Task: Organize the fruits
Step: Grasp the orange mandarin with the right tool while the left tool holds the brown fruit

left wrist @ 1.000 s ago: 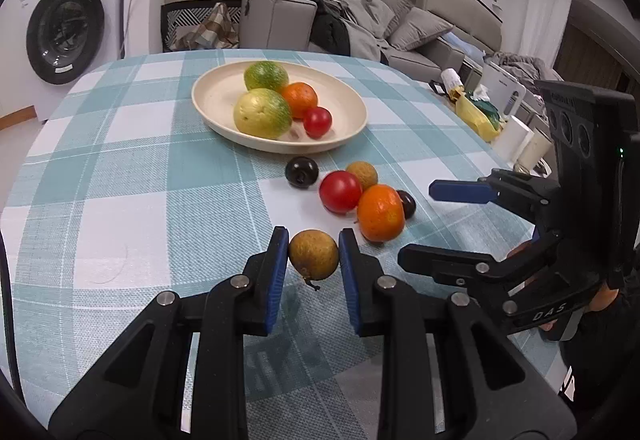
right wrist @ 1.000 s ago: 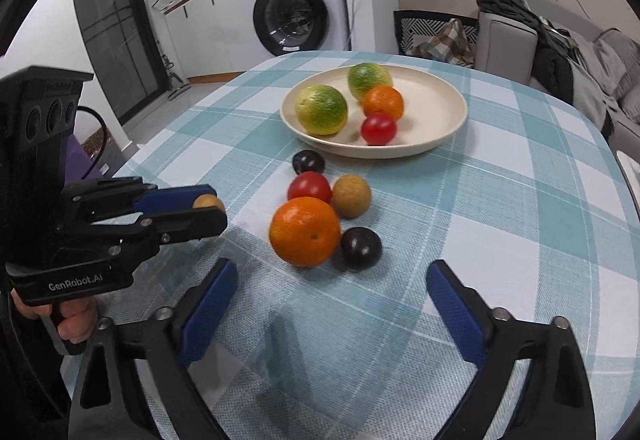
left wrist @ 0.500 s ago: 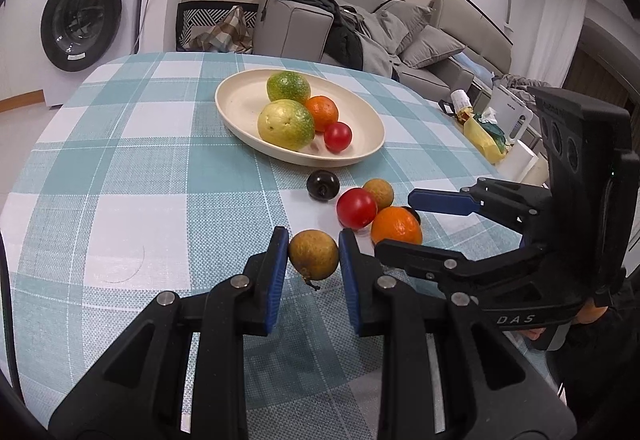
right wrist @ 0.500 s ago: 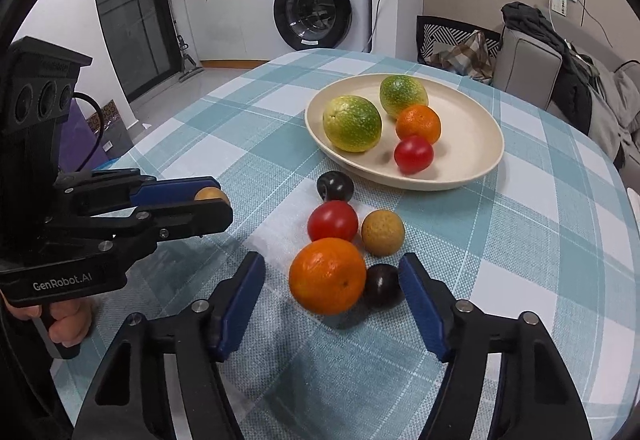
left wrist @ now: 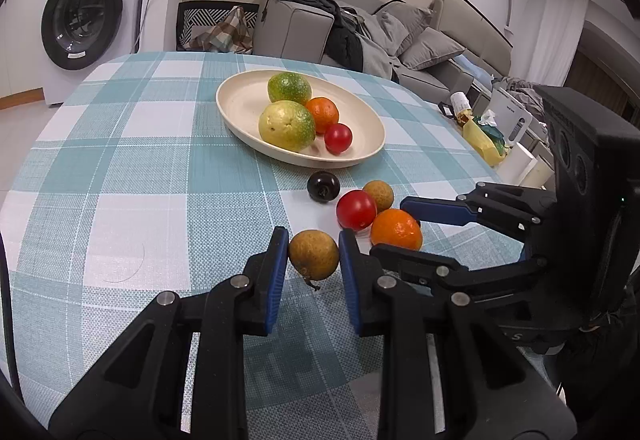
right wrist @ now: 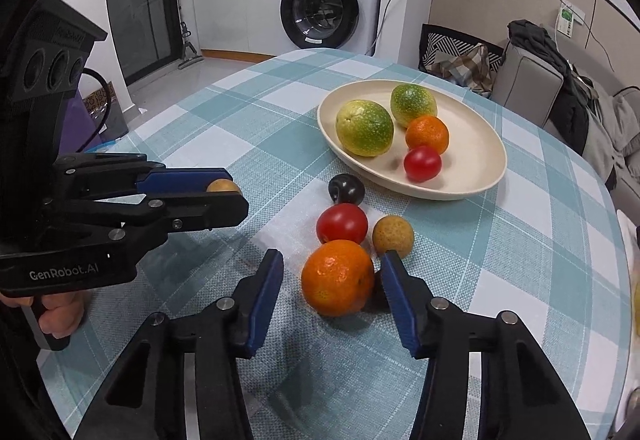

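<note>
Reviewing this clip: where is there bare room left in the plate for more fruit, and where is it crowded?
Free: the plate floor right of the small orange and red tomato, and its near-left end in the left wrist view. Crowded: its middle, beside both green citrus, and the tablecloth cluster around the big orange.

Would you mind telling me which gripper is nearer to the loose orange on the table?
Right. The right gripper has its jaws on either side of the orange, not yet pressing. The left gripper sits beside it, holding a brown fruit.

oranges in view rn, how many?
2. One orange in the plate, beside the red tomato; the other orange on the table, between the right gripper fingers. None seems hidden.
</note>
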A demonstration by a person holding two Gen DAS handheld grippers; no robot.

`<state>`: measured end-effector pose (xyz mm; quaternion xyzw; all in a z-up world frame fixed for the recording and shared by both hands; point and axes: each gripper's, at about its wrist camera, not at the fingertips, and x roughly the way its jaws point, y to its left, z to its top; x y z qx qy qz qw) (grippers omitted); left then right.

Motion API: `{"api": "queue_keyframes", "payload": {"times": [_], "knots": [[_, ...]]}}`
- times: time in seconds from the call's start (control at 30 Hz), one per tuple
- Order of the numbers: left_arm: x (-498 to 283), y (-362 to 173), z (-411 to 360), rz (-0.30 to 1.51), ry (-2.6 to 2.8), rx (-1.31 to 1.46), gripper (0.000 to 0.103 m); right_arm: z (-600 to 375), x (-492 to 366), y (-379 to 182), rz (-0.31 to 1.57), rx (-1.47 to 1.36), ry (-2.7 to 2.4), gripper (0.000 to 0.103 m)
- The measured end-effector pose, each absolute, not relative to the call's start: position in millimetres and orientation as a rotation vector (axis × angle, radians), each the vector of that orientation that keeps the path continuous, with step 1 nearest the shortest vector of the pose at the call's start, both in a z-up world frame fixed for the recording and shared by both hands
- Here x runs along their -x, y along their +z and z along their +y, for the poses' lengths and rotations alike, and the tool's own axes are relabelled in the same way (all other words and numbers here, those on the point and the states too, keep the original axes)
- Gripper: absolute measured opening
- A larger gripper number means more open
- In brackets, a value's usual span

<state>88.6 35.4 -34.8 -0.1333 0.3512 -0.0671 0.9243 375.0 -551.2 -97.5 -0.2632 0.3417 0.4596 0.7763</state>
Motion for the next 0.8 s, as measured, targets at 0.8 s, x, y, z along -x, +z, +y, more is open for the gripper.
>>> {"api": "queue_keyframes", "payload": {"times": [0.8], "knots": [[-89.1,-35.0,36.3,0.721,-0.138,0.276,0.023,-562.4,-369.2,-95.4,0.757,0.527,1.043,0.036]]}}
